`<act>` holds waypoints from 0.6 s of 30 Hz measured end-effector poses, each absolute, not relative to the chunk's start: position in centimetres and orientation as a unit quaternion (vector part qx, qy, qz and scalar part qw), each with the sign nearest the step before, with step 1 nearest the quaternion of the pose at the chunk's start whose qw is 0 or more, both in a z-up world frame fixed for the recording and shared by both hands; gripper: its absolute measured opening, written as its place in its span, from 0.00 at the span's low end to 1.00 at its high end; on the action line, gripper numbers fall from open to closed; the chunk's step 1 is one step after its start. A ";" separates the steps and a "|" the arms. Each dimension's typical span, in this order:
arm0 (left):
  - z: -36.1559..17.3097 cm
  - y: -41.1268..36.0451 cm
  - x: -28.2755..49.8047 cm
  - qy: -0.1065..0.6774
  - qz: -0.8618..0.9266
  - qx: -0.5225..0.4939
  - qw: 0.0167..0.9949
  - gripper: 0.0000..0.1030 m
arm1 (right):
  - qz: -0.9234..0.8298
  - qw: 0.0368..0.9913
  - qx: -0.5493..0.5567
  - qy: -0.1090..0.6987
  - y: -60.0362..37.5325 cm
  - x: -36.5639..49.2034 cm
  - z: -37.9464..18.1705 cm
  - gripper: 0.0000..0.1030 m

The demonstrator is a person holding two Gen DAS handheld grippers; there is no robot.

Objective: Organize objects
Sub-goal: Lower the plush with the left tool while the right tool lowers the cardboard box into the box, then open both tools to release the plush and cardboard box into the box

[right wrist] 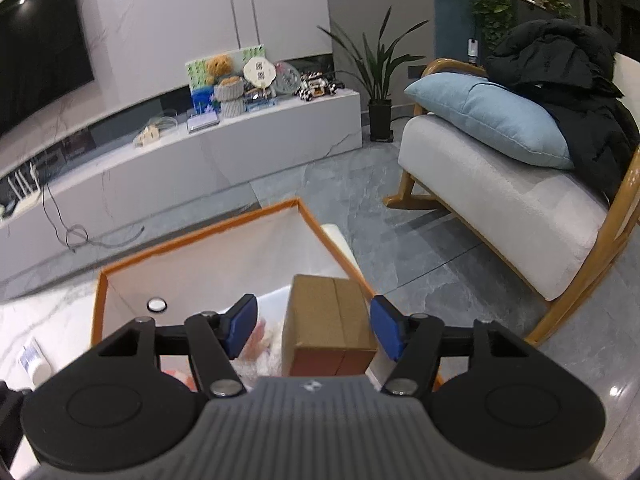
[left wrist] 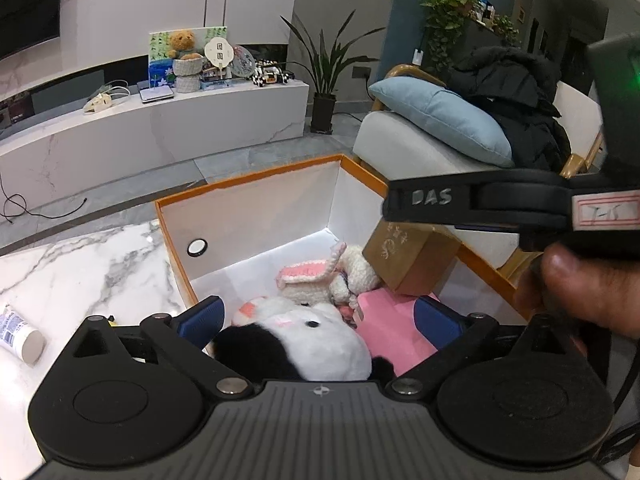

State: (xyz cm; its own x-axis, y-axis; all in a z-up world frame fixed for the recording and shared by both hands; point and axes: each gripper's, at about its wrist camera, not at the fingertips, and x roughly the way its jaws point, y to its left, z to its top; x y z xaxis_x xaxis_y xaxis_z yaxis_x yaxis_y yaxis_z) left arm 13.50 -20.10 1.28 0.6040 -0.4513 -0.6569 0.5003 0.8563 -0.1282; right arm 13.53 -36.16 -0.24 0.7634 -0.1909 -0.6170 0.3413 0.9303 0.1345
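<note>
Left gripper [left wrist: 318, 320] spread wide above black-and-white plush [left wrist: 320, 340] in orange-rimmed box [left wrist: 248, 184], gripping nothing; right gripper [right wrist: 314, 326] parted around cardboard box [right wrist: 328, 320], pads clear.

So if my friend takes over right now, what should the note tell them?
Left gripper: open, hovering over the black-and-white plush, not pressing on it.
Right gripper: open, its blue pads on either side of the brown cardboard box, apparently not pressing.
In the orange-rimmed box: the plush, a crocheted bunny, a pink sheet and the cardboard box, which sits tilted at the right side.
Done: those items are in.
Left: a white tube lies on the marble table outside the box.
</note>
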 end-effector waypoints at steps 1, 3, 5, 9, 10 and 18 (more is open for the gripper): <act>1.3 -20.0 13.5 0.357 -0.266 0.030 0.895 1.00 | -0.145 0.932 0.125 0.309 -36.2 13.4 0.0 0.63; 1.6 -19.6 13.5 0.357 -0.266 0.016 0.895 1.00 | -0.146 0.932 0.137 0.303 -36.5 13.1 0.4 0.63; 1.8 -18.9 13.6 0.360 -0.269 -0.018 0.893 1.00 | -0.144 0.931 0.151 0.298 -36.8 12.8 0.8 0.63; 2.1 -17.0 14.0 0.365 -0.276 -0.101 0.883 1.00 | -0.136 0.928 0.183 0.295 -37.5 12.4 1.1 0.63; 2.2 -16.6 14.0 0.364 -0.274 -0.111 0.883 1.00 | -0.136 0.928 0.186 0.294 -37.6 12.4 1.2 0.63; 3.2 -14.5 13.3 0.353 -0.269 -0.103 0.890 1.00 | -0.139 0.930 0.191 0.281 -37.3 12.0 1.9 0.63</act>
State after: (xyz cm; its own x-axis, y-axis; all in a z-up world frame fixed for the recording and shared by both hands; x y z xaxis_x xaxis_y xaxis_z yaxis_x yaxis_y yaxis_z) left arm 13.34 -14.50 3.19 0.6068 -0.5509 -0.5730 0.4061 0.8346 -0.3722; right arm 12.00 -37.27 1.89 0.8040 -0.1510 -0.5752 0.3652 0.8888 0.2771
